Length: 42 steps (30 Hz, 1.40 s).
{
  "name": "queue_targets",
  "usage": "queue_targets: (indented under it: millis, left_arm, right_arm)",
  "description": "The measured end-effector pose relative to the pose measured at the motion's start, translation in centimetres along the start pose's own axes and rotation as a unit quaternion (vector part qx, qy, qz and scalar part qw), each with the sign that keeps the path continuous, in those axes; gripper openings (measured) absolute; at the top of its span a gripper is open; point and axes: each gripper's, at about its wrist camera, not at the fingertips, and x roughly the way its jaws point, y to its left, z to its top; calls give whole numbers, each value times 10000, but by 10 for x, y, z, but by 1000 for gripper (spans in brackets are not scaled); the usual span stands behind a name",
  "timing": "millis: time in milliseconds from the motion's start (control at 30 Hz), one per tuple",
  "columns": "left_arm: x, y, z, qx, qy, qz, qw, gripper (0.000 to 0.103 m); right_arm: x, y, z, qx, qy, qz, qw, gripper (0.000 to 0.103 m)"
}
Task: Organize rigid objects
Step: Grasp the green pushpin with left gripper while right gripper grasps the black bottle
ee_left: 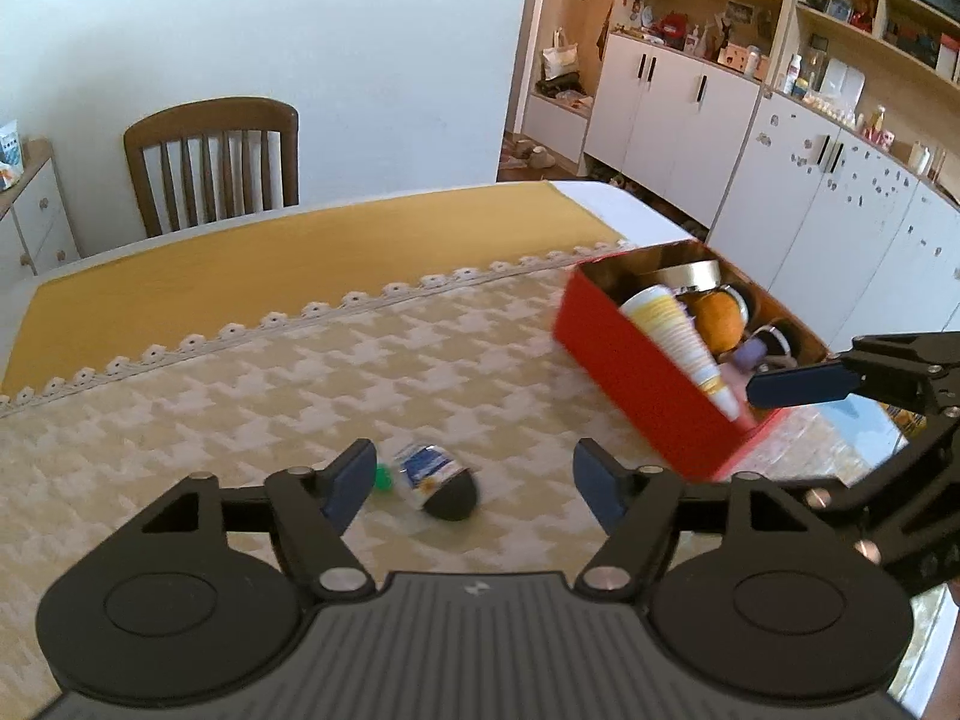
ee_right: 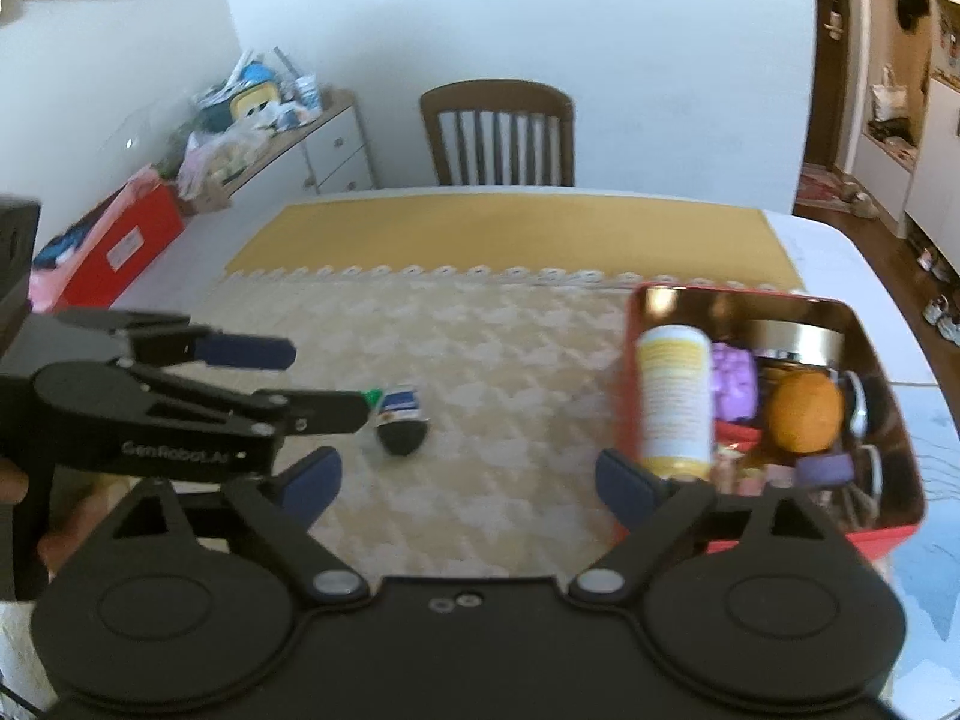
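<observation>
We work at the table (ee_left: 180,372), covered by a cream patterned cloth with a yellow band beyond it. Our landmark is the red box (ee_left: 636,378), which sits at the right side of the cloth. Inside the box several things are already gathered: a white and yellow tube (ee_right: 672,402) leaning along its left wall, an orange ball (ee_right: 804,411) to the tube's right, something purple (ee_right: 732,381) between them, and a gold-rimmed tin at the far wall. So we judge most of the sorting done.

Left of the box, well apart from it, one small tube (ee_left: 435,483) with a green cap and a blue and white label lies alone on the cloth; that appears to be what is left.

Our left gripper (ee_left: 471,480) has its fingers spread wide and empty, the small tube lying ahead between them, untouched. Our right gripper (ee_right: 468,480) stands just beside the box's near left corner, fingers wide, holding nothing.
</observation>
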Motion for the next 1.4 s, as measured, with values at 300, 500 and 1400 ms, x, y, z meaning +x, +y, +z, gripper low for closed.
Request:
queue_targets:
  millis: [300,500,1400]
  left_arm:
    - [18,44,-14,-57,50,0,10000,80]
    - [43,68,-25,-267,192,171,9993,80]
    - [76,71,-31,-400,-67,456,9981,71]
  right_arm:
    - [33,30,-6,-406,156,-131,9990,102]
    - [62,43,-7,-573,258,-290,9976,102]
    - [131,40,1,-676,397,-445,9959,57]
